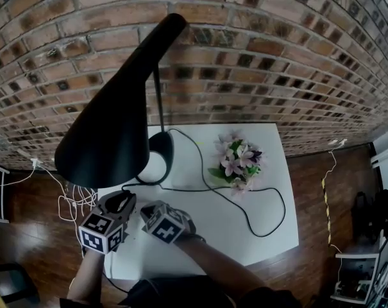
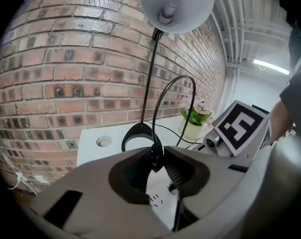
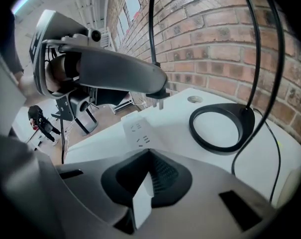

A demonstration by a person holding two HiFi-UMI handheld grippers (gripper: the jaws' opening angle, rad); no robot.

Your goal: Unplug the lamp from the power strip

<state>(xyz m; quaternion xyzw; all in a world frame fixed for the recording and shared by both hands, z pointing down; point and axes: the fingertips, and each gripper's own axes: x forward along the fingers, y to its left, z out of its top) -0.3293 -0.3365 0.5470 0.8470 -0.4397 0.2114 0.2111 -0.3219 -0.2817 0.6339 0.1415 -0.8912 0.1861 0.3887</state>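
Left gripper view shows the lamp's black plug (image 2: 155, 159) pinched by the left gripper (image 3: 159, 89), clear above the white power strip (image 3: 136, 132). The right gripper (image 3: 149, 156) clamps the strip's near end by the table (image 1: 258, 226) edge, with bare tabletop beyond.

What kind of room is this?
Probably an indoor workroom or office: a brick wall behind a white table with a black lamp and flowers, on a wooden floor.

Matt black lamp (image 1: 113, 114), rough brick wall (image 1: 277, 50)
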